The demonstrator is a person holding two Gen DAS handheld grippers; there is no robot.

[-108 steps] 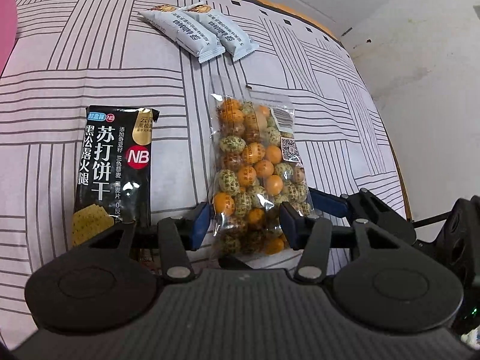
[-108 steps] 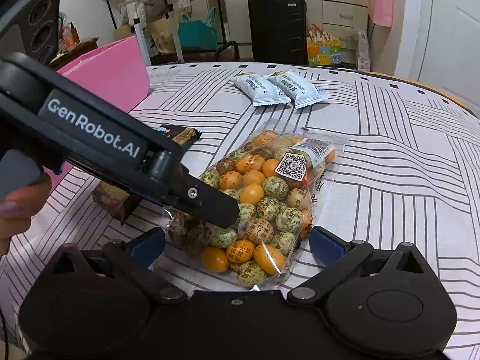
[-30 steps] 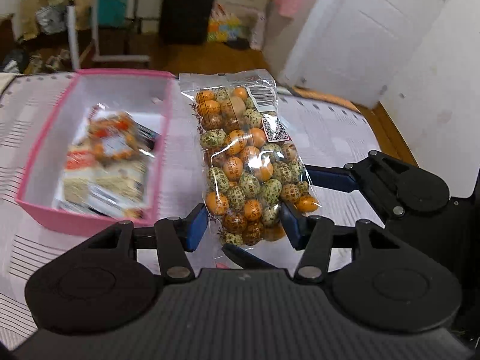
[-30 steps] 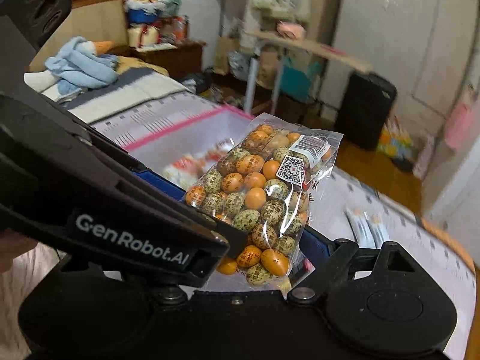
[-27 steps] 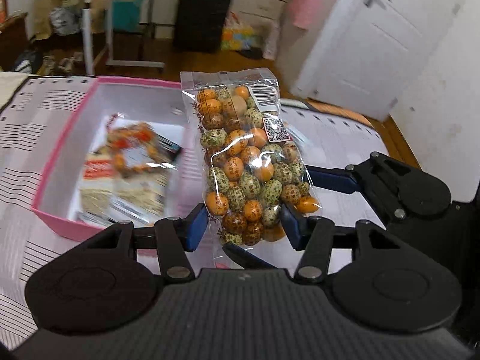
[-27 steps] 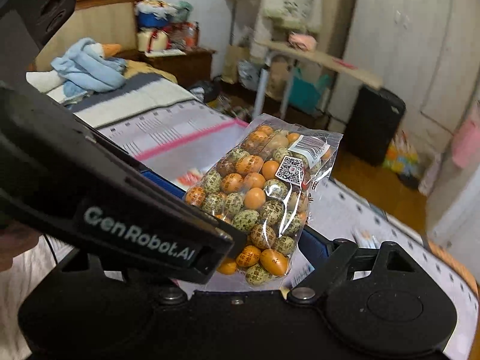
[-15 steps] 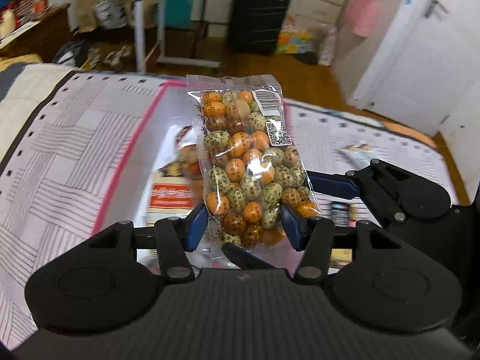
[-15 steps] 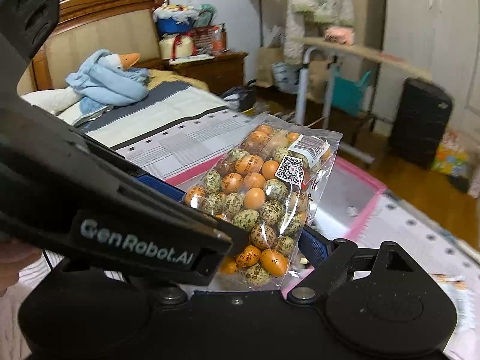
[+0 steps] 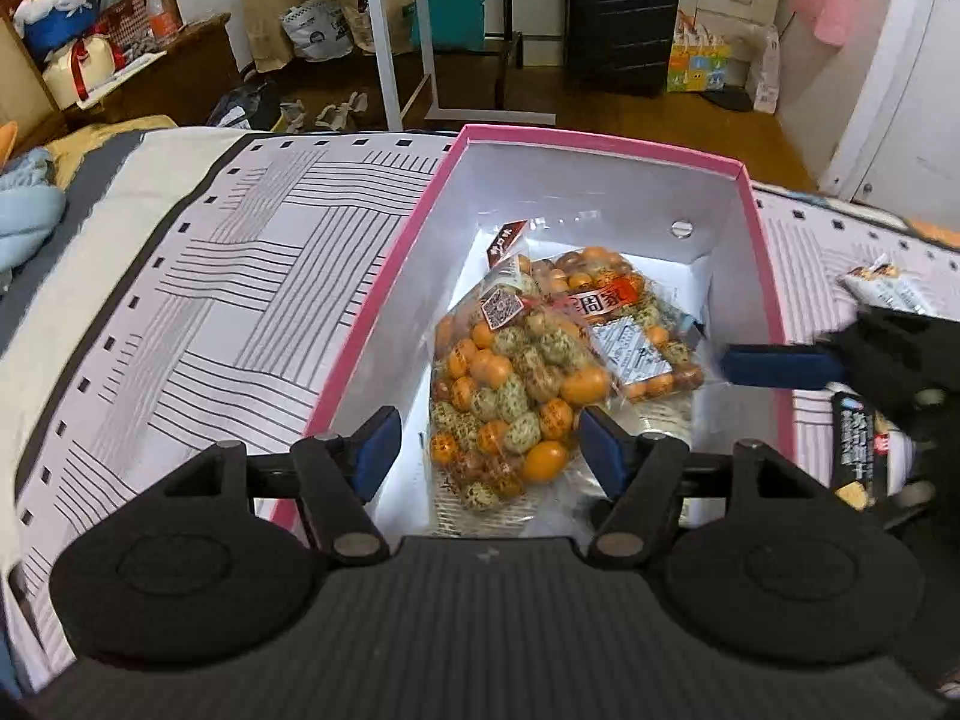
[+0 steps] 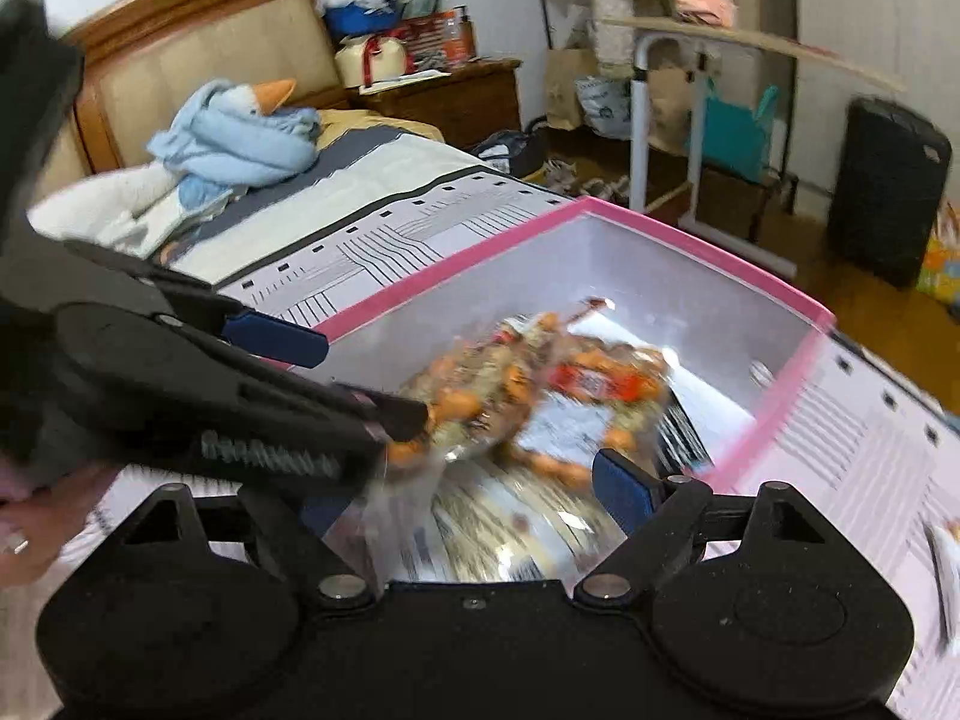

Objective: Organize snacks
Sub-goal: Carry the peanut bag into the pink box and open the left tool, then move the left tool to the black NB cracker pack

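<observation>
With the bag of coated nuts (image 9: 510, 384) now lying down inside the pink box (image 9: 384, 276), on top of another snack pack already there, this placement looks all but done. The left claw (image 9: 483, 444) has just been opening — its blue pads stand clear on either side of the bag's near end, no squeeze showing. The right claw (image 10: 468, 480) is spread wide too, gripping nothing, one finger reaching in from the right. Still out on the striped bed cover: a black cracker pack (image 9: 855, 450) just right of the box, and pale wrapped bars (image 9: 888, 291) farther right. Those look like what remains — two stops to go.
</observation>
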